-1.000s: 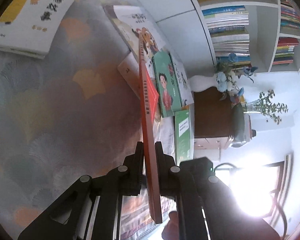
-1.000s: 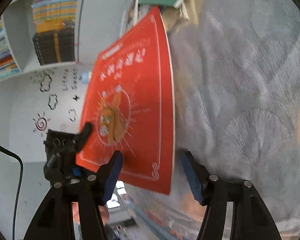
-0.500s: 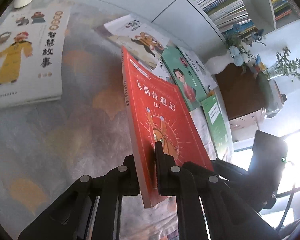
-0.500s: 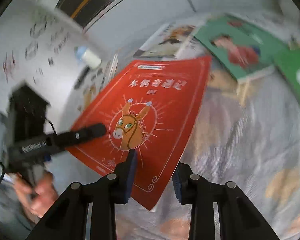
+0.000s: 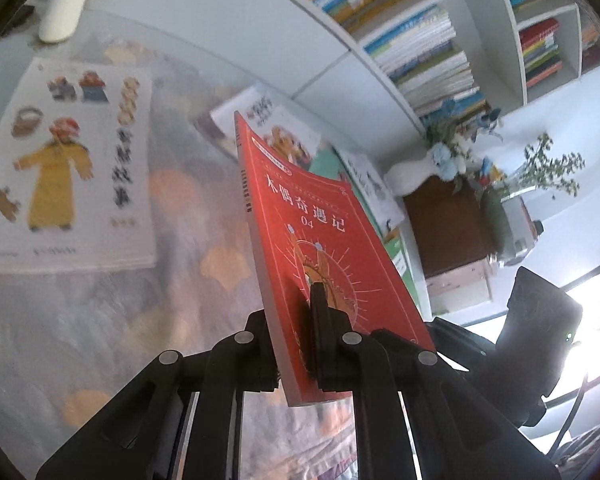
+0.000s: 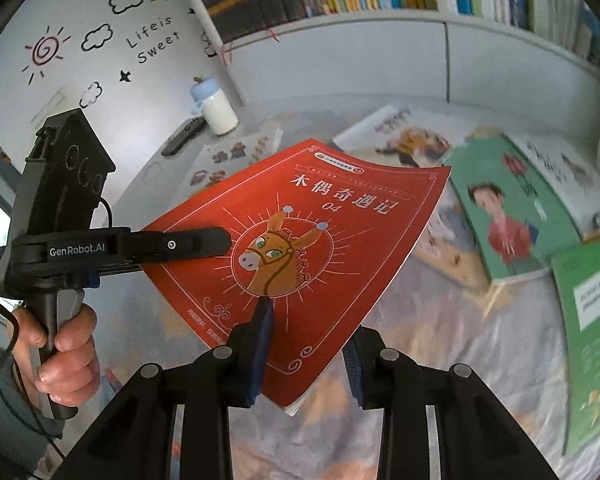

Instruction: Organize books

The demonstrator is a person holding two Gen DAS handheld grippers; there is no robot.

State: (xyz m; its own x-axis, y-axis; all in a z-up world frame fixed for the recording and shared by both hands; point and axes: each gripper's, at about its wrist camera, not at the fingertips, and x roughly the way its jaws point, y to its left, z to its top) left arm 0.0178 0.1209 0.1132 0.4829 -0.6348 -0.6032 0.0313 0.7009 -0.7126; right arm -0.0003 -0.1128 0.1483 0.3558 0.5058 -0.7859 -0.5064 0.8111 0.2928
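Red book (image 6: 300, 248) now lifted higher — both tools (image 5: 296, 312) (image 6: 308, 344) gripping it.

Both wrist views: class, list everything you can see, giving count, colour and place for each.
red book: one, red, held above table by both grippers
picture book: one, white, flat on cloth
loose books: four, two white, two green, flat beyond red book
bottle: one, white, blue cap, table's far corner
remote: one, black, beside bottle
shelved books: many, mixed, white bookcase
tablecloth: one, grey, orange patches, covering table
left gripper: one, black, shut on red book
right gripper: one, black, blue pads, on red book's corner
hand: one, on left gripper's handle
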